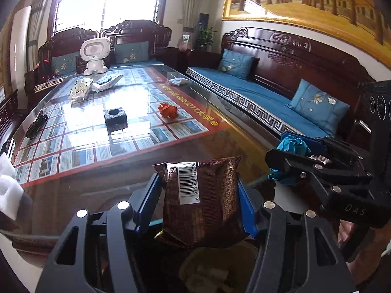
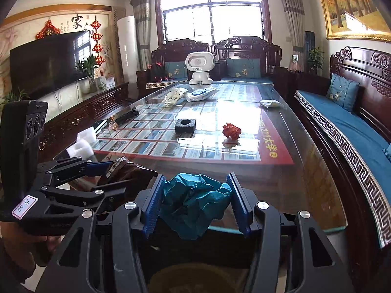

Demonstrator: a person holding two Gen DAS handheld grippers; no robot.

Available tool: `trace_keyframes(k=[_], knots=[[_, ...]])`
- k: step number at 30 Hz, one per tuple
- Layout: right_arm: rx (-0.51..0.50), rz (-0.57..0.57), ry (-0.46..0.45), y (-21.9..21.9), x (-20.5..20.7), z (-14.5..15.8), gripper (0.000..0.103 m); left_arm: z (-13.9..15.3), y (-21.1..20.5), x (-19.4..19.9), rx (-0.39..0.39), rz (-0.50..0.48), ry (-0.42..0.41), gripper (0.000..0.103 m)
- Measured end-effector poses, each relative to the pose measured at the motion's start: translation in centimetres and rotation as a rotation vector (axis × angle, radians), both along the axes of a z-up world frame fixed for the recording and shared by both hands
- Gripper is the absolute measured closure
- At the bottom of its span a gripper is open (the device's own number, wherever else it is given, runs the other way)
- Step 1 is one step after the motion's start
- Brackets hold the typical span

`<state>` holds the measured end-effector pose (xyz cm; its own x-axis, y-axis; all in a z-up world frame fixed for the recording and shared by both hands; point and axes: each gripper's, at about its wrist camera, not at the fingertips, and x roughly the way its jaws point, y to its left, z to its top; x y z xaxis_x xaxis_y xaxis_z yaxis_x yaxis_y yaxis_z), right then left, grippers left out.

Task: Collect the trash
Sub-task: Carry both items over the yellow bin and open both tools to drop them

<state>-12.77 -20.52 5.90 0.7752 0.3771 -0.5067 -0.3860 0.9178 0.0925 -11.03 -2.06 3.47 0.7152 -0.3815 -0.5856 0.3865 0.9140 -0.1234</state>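
Note:
My left gripper is shut on a brown snack wrapper with a white barcode, held above the near end of the glass-topped table. Beside it on the right, my right gripper is shut on a crumpled teal paper ball; the same teal paper ball shows in the left wrist view too. The wrapper appears at the left of the right wrist view. On the table lie a crumpled red paper, a black foam block, white foam pieces and crumpled white wrappers.
A white toy robot stands at the table's far end, with a white packet at the right edge and a black cable on the left. Wooden sofas with blue cushions line the right and far sides; a TV stands left.

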Motion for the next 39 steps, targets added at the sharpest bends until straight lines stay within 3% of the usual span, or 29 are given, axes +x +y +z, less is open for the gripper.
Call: trace_keyframes(k=[8, 15, 19, 22, 23, 24, 31, 39], knots=[[-0.038, -0.023, 0.047, 0.0, -5.4, -3.7, 0.052, -3.3, -0.6, -4.9, 0.014, -0.036, 0.041, 0.044], [-0.049, -0.031, 0.198, 0.2, -8.2, -10.4, 0.052, -8.1, -1.4, -7.2, 0.008, -0.062, 0.141, 0.044], [-0.070, -0.045, 0.247, 0.1, -9.4, -12.5, 0.051, -9.6, -1.5, -8.2, 0.021, -0.077, 0.170, 0.044], [-0.070, -0.074, 0.256, -0.2, -9.6, -13.0, 0.042, -10.0, -1.7, -8.8, 0.039, -0.080, 0.168, 0.044], [-0.071, -0.083, 0.251, -0.4, -9.7, -13.1, 0.033, -10.1, -1.6, -8.9, 0.039, -0.080, 0.172, 0.044], [-0.075, -0.095, 0.243, -0.5, -9.9, -13.0, 0.031, -10.2, -1.6, -8.9, 0.038, -0.078, 0.176, 0.044], [-0.064, -0.123, 0.228, -2.1, -9.8, -12.7, 0.031, -11.4, -1.9, -8.8, 0.051, -0.066, 0.216, 0.044], [-0.029, -0.177, 0.220, -4.2, -9.8, -12.5, 0.031, -12.8, -4.1, -8.8, 0.080, -0.132, 0.262, 0.044]])
